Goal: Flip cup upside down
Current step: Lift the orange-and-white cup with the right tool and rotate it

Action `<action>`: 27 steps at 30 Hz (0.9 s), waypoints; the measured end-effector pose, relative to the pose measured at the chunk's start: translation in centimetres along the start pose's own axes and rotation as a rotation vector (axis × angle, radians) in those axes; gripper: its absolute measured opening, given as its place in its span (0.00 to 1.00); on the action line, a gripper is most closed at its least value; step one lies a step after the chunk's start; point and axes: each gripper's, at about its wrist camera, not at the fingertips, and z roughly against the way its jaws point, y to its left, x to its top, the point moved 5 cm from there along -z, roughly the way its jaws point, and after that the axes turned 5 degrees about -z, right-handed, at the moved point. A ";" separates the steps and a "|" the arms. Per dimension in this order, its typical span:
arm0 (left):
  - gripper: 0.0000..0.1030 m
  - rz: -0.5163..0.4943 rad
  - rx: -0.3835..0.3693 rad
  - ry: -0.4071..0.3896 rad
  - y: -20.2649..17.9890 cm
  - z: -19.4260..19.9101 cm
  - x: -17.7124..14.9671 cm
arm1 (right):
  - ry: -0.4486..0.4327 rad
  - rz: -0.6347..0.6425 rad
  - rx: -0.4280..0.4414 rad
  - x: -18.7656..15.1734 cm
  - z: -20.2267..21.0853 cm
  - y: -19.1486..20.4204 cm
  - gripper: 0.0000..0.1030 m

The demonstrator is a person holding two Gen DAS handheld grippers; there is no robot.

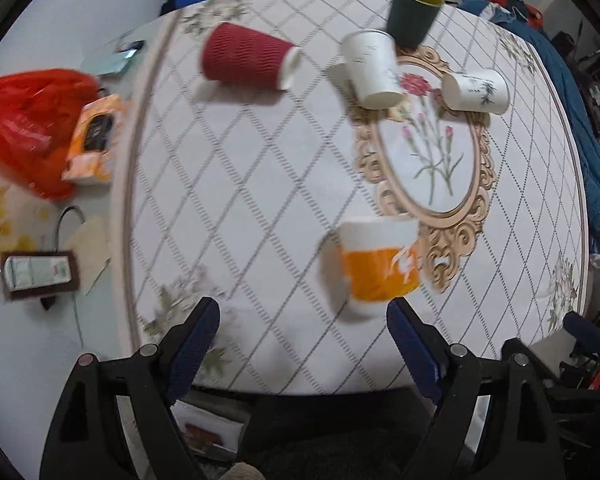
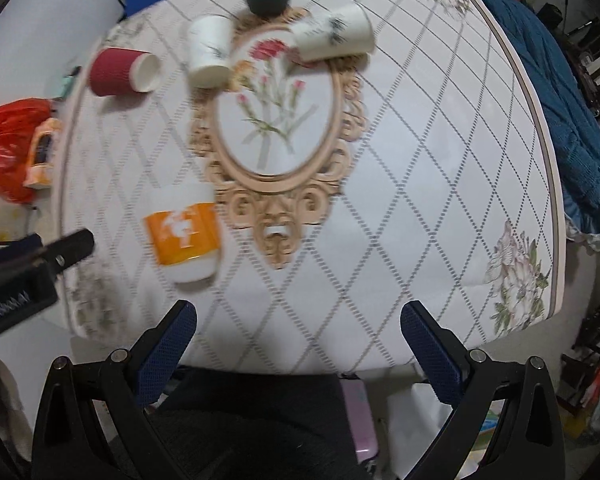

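Note:
An orange and white cup [image 1: 378, 266] stands on the table [image 1: 260, 200] near its front edge, also in the right wrist view [image 2: 184, 236]. A dark grey cup with a yellow inside [image 1: 414, 12] stands upright at the back. A red ribbed cup [image 1: 246, 56] lies on its side. One white paper cup [image 1: 372, 68] stands near it, and another white cup [image 1: 476, 90] lies on its side. My left gripper [image 1: 302, 334] is open, just short of the orange cup. My right gripper [image 2: 300, 330] is open and empty above the table's front edge.
A red plastic bag [image 1: 24, 120] and an orange box [image 1: 94, 140] lie left of the table. A blue quilt [image 2: 556, 80] lies along the right side. The left gripper's body [image 2: 28, 264] shows at the left of the right wrist view.

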 end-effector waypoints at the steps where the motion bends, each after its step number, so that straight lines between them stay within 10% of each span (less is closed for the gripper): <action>1: 0.83 0.008 -0.006 -0.004 0.5 0.4 -0.7 | -0.009 0.003 0.013 -0.3 0.7 0.9 1.00; 17: 0.94 0.115 -0.019 -0.070 9.1 3.2 -4.2 | -0.133 0.188 -0.010 -2.5 7.8 10.4 1.00; 27: 0.94 0.272 0.031 0.007 11.3 -3.3 -5.0 | -0.342 1.535 -0.551 -4.8 4.0 17.2 1.00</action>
